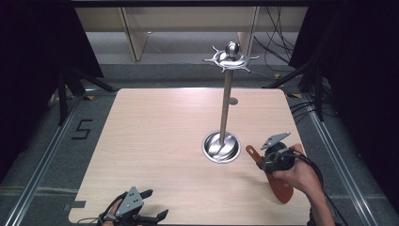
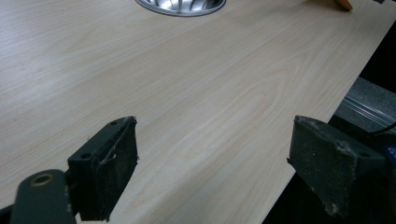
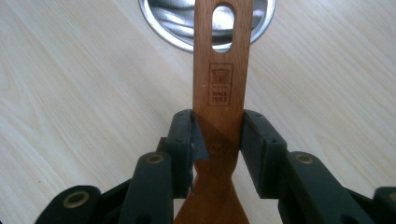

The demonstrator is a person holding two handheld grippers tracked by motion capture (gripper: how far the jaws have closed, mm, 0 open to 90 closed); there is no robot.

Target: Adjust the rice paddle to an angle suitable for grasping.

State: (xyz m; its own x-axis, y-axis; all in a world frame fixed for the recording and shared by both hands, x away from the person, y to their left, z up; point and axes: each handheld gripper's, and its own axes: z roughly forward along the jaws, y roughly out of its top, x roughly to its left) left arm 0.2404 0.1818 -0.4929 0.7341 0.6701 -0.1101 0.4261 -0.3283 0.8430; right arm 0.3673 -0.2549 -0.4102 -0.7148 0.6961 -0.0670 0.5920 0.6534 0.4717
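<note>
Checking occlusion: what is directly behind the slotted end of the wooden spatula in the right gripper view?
Behind the wooden spatula, held by the right gripper, lies the stand's round metal base. Its shiny surface shows through the slot; the handle covers the base's middle.

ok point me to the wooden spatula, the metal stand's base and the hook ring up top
wooden spatula (image 3: 219, 79), right gripper view, on the handle's stamped logo.
metal stand's base (image 1: 221, 148), high view, on the round dish around the pole's foot.
hook ring (image 1: 230, 59), high view, on the disc below the knob.
</note>
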